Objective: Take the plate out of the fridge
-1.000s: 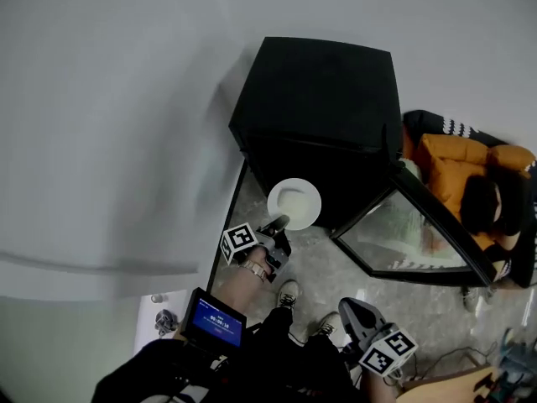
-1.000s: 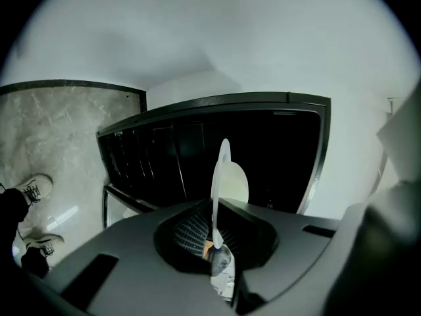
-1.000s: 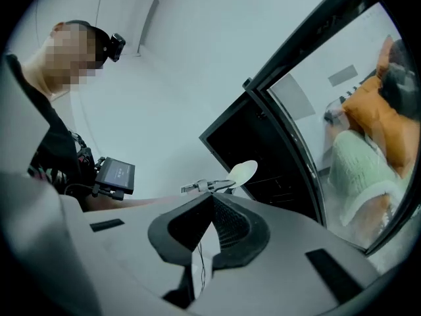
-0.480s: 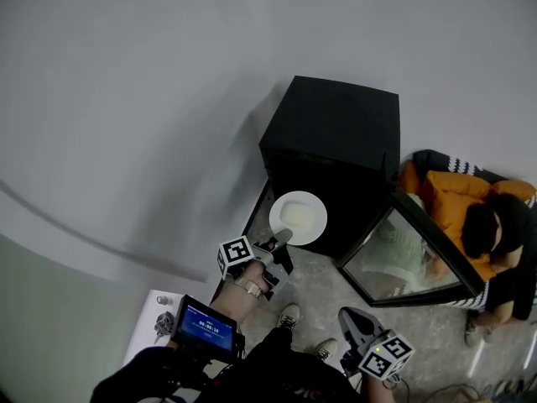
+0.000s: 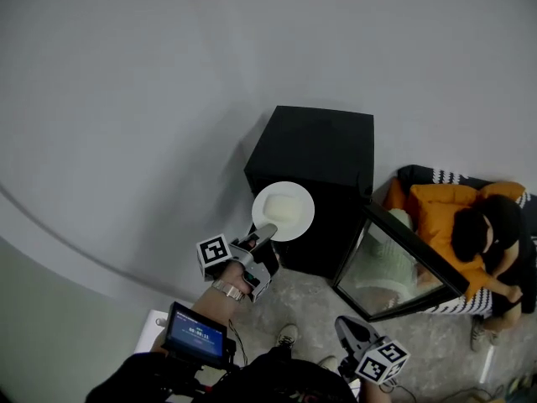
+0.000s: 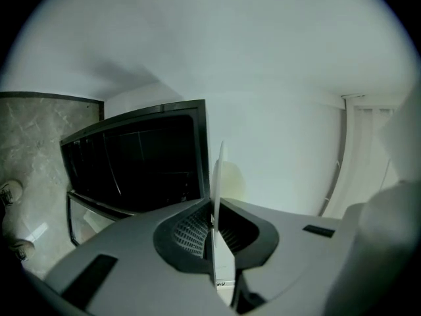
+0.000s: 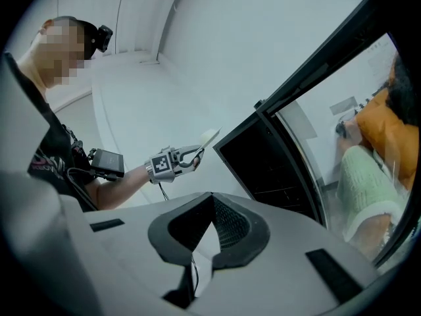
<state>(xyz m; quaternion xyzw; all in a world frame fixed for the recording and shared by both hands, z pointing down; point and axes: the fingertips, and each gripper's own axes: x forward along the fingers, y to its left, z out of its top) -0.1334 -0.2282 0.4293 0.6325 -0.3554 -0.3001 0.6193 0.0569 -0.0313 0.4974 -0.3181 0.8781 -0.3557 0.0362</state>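
A round white plate (image 5: 284, 211) hangs in the air in front of the black fridge (image 5: 317, 158), outside its opening. My left gripper (image 5: 263, 233) is shut on the plate's near rim. In the left gripper view the plate (image 6: 218, 176) stands edge-on between the closed jaws of the left gripper (image 6: 214, 224), with the fridge (image 6: 138, 166) behind at left. The right gripper (image 5: 347, 330) hangs low near the feet, its jaws together and empty. The right gripper view shows that gripper (image 7: 210, 206) shut, and farther off the left gripper (image 7: 191, 155) holding the plate (image 7: 209, 137).
The fridge's glass door (image 5: 403, 263) stands wide open to the right. A person in an orange top (image 5: 466, 212) sits on the floor behind it. A white box (image 5: 153, 324) lies at lower left. A pale wall rises behind the fridge.
The left gripper has carried the plate up and a little left, away from the fridge opening. The whole head view has drawn back from the fridge. The right gripper stays low.
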